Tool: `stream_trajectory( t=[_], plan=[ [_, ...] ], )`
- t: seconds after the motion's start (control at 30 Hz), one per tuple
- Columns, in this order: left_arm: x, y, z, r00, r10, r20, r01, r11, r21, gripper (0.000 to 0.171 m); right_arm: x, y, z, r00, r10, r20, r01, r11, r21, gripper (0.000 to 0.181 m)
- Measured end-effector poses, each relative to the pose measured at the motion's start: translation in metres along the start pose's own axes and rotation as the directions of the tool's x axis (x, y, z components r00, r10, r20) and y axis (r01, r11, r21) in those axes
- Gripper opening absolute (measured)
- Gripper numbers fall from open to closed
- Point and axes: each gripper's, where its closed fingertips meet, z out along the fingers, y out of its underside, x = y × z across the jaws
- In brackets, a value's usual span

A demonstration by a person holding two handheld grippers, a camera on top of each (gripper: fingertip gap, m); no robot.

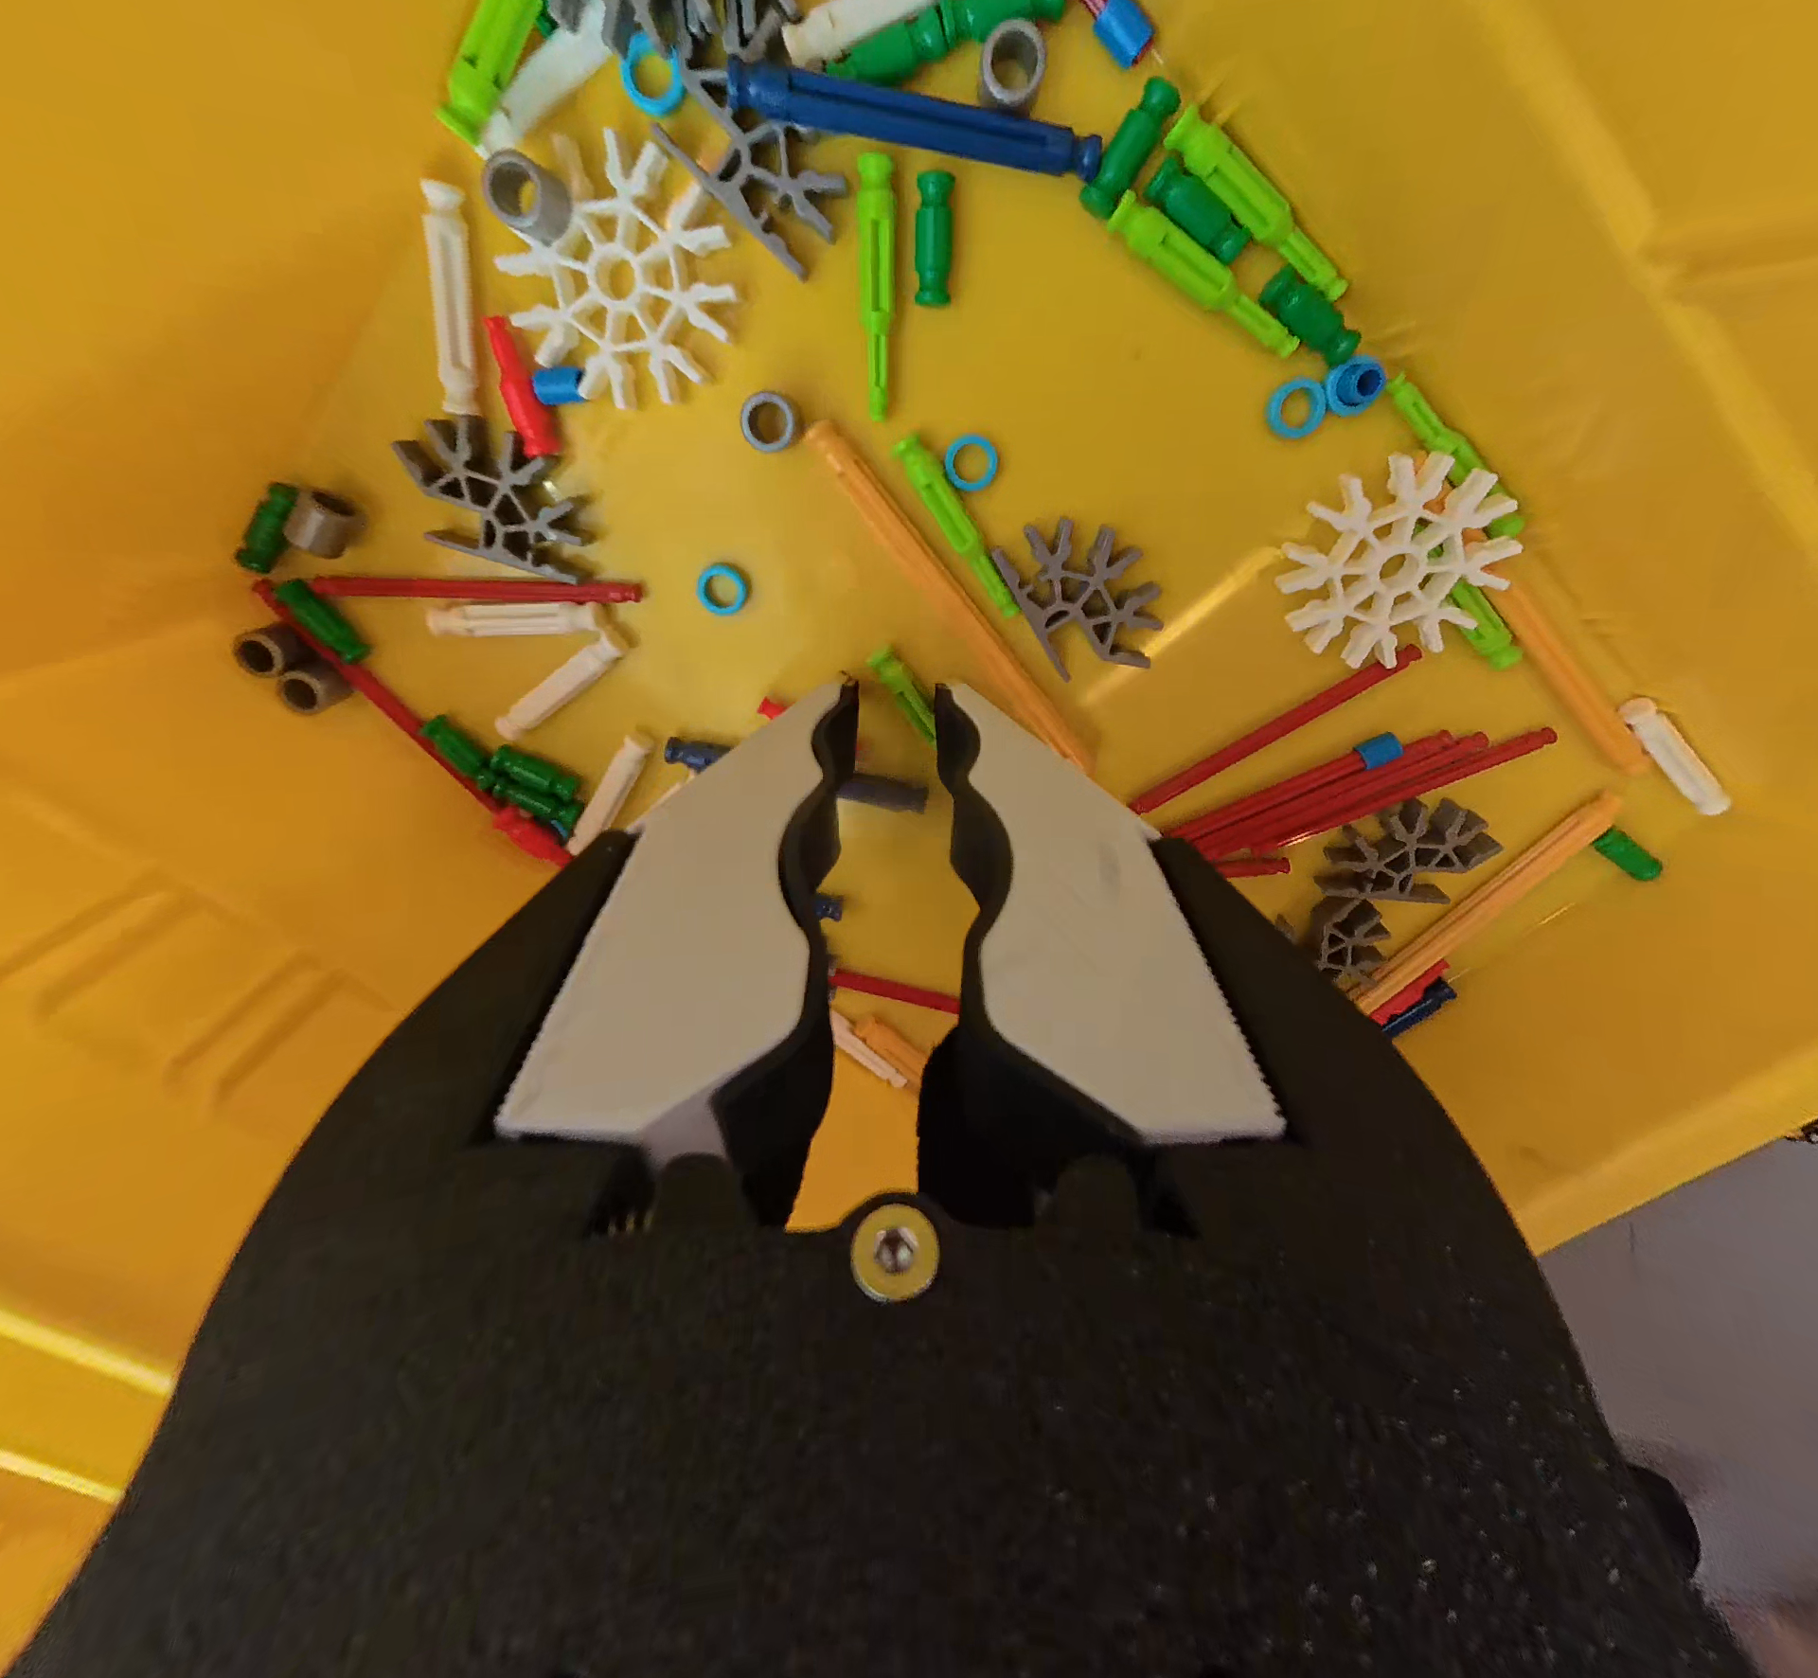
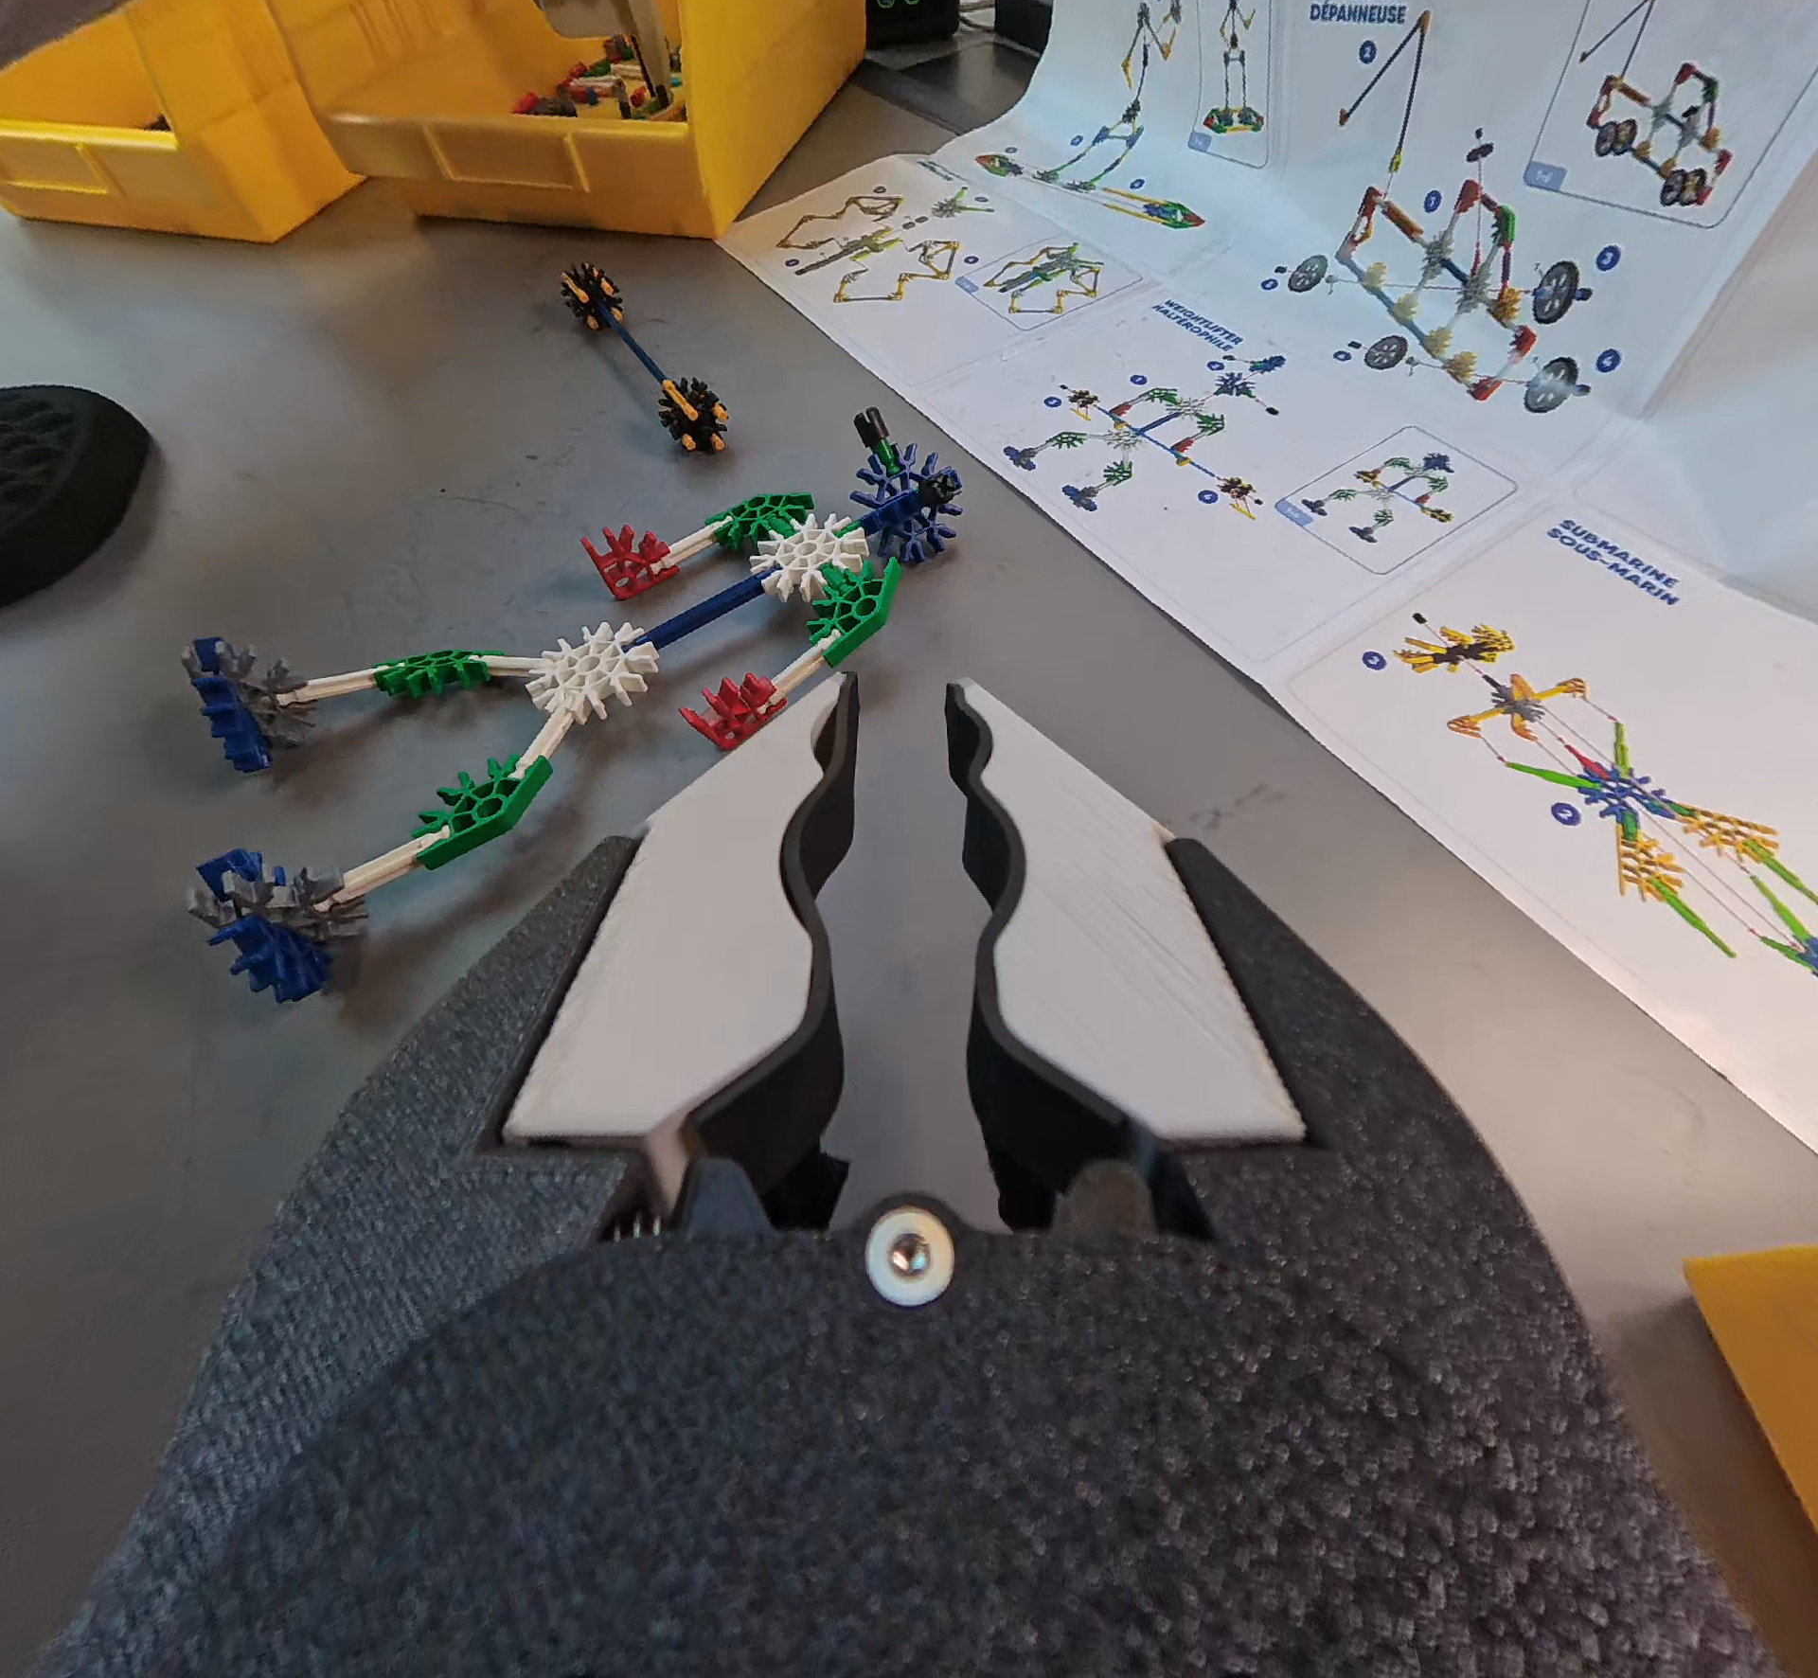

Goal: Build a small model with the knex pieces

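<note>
Figure [image 2: 551, 676] lies on table [image 2: 295, 411], sheet [image 2: 1377, 411] right.

I'm seeing a yellow bin [image 1: 1476, 106] showing red, green, lime, blue, orange and cream rods with white and grey snowflake connectors [image 1: 618, 281]; I'm looking at a grey table [image 2: 295, 371] and a white instruction sheet [image 2: 1328, 568] with multicoloured diagrams.

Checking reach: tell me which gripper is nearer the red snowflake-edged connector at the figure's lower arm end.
Right. The right gripper hovers just beside the red connector on the grey table; the left gripper is inside the yellow bin, far off.
</note>
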Motion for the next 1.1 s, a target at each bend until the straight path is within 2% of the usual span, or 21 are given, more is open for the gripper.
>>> stream_trajectory(
  t=[0.17, 0.3, 0.37, 0.43, 0.5, 0.6, 0.7, 0.73, 0.8, 0.87, 0.97, 1.03, 1.1],
  plan=[
    [0.002, 0.000, 0.001, 0.999, -0.031, -0.026, 0.031, 1.000, 0.006, 0.012, 0.001, -0.001, -0.002, 1.000, 0.015, 0.005, -0.015, 1.000, 0.009, 0.017],
    [0.005, -0.001, -0.001, 0.999, 0.041, -0.004, -0.041, 0.999, 0.002, 0.005, 0.001, -0.001, -0.002, 1.000, 0.008, -0.001, -0.008, 1.000, 0.009, 0.017],
    [0.010, -0.011, -0.013, 0.995, 0.097, 0.034, -0.099, 0.993, 0.066, 0.005, 0.002, -0.002, -0.004, 1.000, 0.002, -0.011, -0.002, 1.000, 0.017, 0.017],
    [0.027, -0.029, -0.042, 0.981, 0.181, 0.075, -0.193, 0.960, 0.203, 0.005, 0.003, -0.002, -0.006, 1.000, -0.003, -0.022, 0.004, 1.000, 0.026, 0.017],
    [0.059, -0.041, -0.081, 0.952, 0.279, 0.124, -0.305, 0.886, 0.349, 0.005, 0.003, -0.003, -0.007, 1.000, -0.003, -0.024, 0.004, 0.999, 0.035, 0.016],
    [0.142, -0.036, -0.134, 0.869, 0.468, 0.158, -0.468, 0.678, 0.566, 0.005, 0.003, -0.005, -0.006, 1.000, -0.010, -0.018, 0.011, 0.999, 0.044, 0.016],
    [0.238, 0.001, -0.159, 0.773, 0.627, 0.098, -0.485, 0.485, 0.728, 0.005, -0.004, -0.009, -0.005, 0.999, -0.047, -0.005, 0.047, 0.997, 0.061, 0.017],
    [0.270, 0.018, -0.160, 0.739, 0.673, 0.040, -0.450, 0.448, 0.772, 0.005, -0.007, -0.010, -0.004, 0.998, -0.065, 0.001, 0.065, 0.996, 0.068, 0.017],
    [0.326, 0.052, -0.155, 0.663, 0.744, -0.084, -0.363, 0.418, 0.833, 0.005, -0.018, -0.014, -0.004, 0.994, -0.105, 0.021, 0.103, 0.991, 0.090, 0.017],
    [0.374, 0.085, -0.147, 0.575, 0.786, -0.228, -0.262, 0.441, 0.858, 0.005, -0.035, -0.019, -0.005, 0.987, -0.148, 0.066, 0.139, 0.982, 0.126, 0.018],
    [0.428, 0.124, -0.141, 0.434, 0.755, -0.492, -0.080, 0.576, 0.813, 0.005, -0.066, -0.028, -0.006, 0.961, -0.236, 0.144, 0.207, 0.960, 0.189, 0.020],
    [0.449, 0.137, -0.146, 0.340, 0.704, -0.623, 0.041, 0.651, 0.758, 0.005, -0.090, -0.033, -0.008, 0.935, -0.299, 0.193, 0.253, 0.940, 0.229, 0.022],
    [0.457, 0.142, -0.146, 0.286, 0.651, -0.704, 0.115, 0.706, 0.699, 0.005, -0.108, -0.036, -0.006, 0.913, -0.350, 0.211, 0.294, 0.921, 0.256, 0.026]
  ],
)
